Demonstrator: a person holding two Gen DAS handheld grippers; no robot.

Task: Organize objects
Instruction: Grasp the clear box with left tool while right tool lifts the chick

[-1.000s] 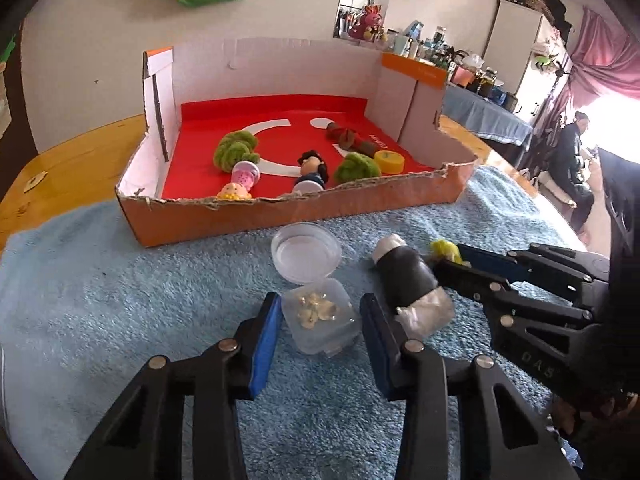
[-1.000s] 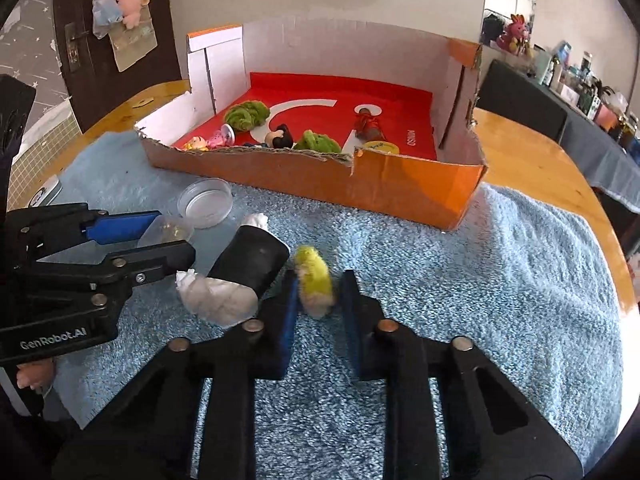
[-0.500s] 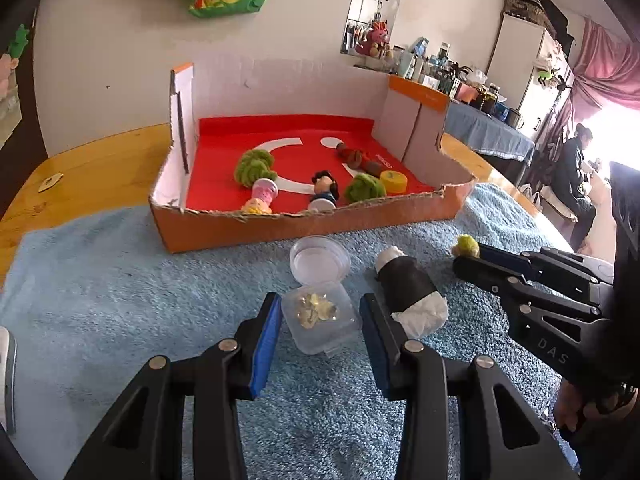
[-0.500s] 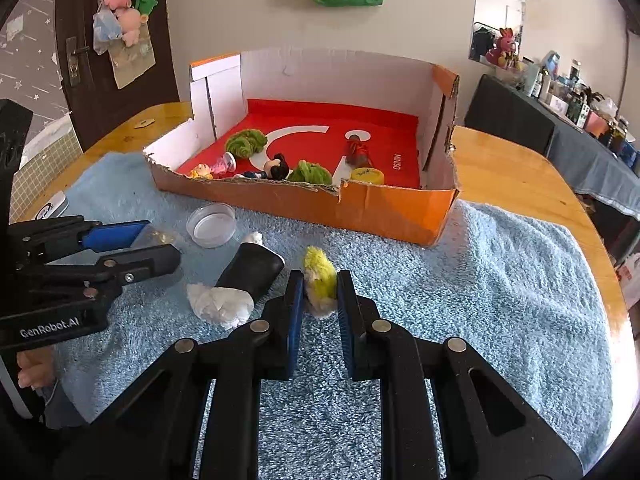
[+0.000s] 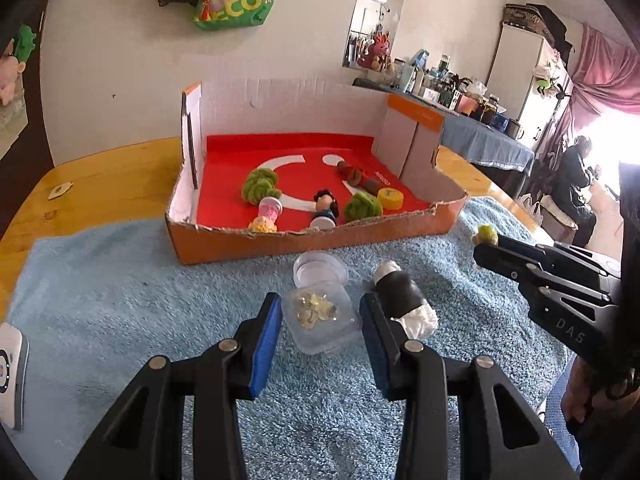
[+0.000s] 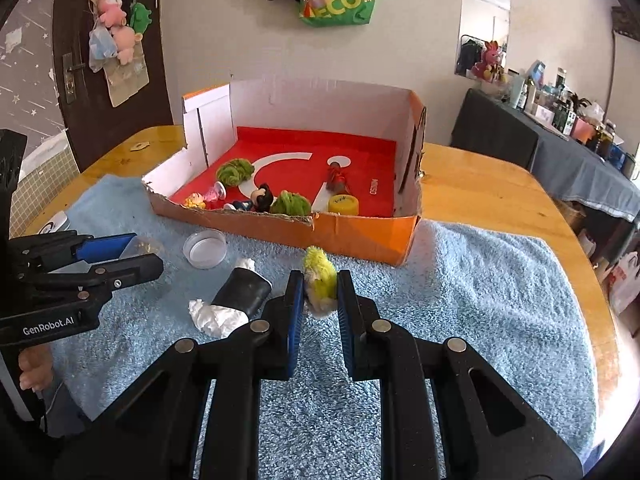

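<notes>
Two green pompoms (image 5: 260,185) – one yellow cap (image 5: 391,199), boxed

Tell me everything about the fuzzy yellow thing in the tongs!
The fuzzy yellow toy is small and plush-looking, bright yellow-green with a whitish bottom. It stands upright, pinched between the blue pads of the right tongs, which are shut on it. It appears lifted above the blue towel, just in front of the orange cardboard box.

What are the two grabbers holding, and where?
Right gripper pinches the fuzzy yellow toy by its sides. Left gripper holds nothing.
</notes>
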